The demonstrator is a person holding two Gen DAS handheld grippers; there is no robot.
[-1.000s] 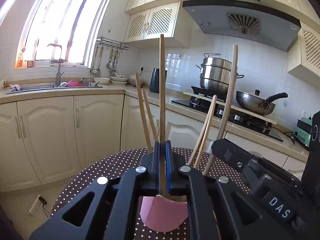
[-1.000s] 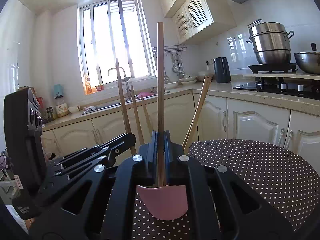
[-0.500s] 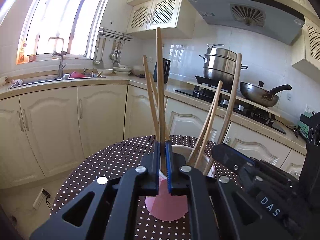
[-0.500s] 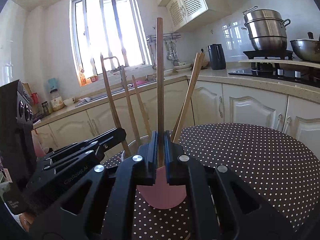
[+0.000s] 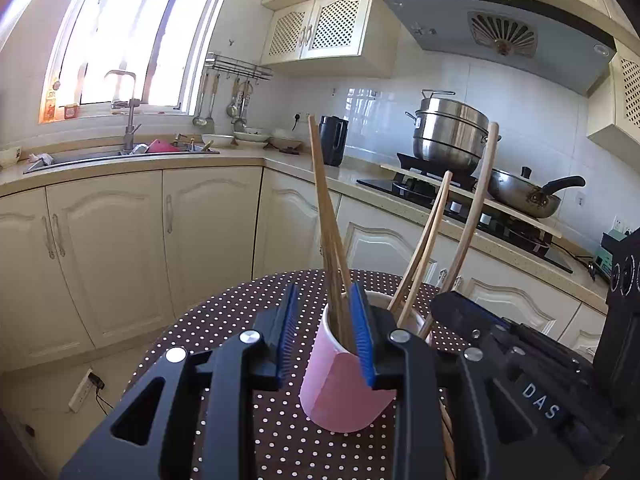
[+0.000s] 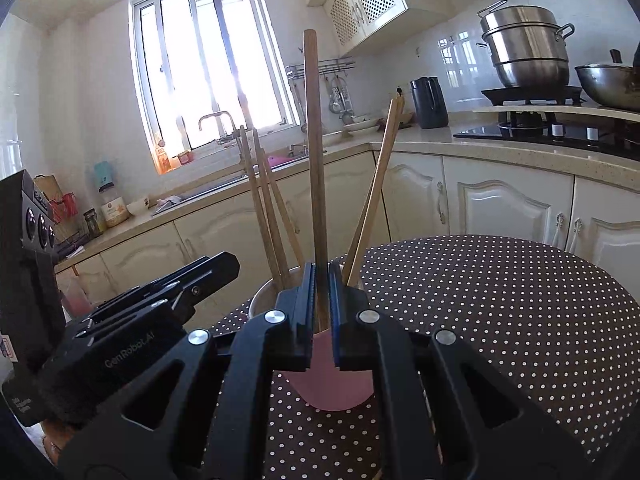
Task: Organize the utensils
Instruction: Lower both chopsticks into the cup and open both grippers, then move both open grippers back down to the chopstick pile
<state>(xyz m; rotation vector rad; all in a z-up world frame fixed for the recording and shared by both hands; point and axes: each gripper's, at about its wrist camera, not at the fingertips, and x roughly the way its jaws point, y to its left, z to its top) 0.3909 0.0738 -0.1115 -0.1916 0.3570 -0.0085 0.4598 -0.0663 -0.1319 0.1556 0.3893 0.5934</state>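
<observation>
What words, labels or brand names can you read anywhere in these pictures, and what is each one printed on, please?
"DAS": white letters on the right hand-held gripper body, left wrist view.
"GenRobot.AI": on the left hand-held gripper body, right wrist view.
Small white print low on that gripper's black housing: too small to read.
Bottle labels on the counter and window-sill stickers: too blurred to read.

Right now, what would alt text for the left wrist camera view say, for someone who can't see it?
The left gripper is open around wooden chopsticks standing in a pink cup on a polka-dot table. The right gripper is beside it.
</observation>
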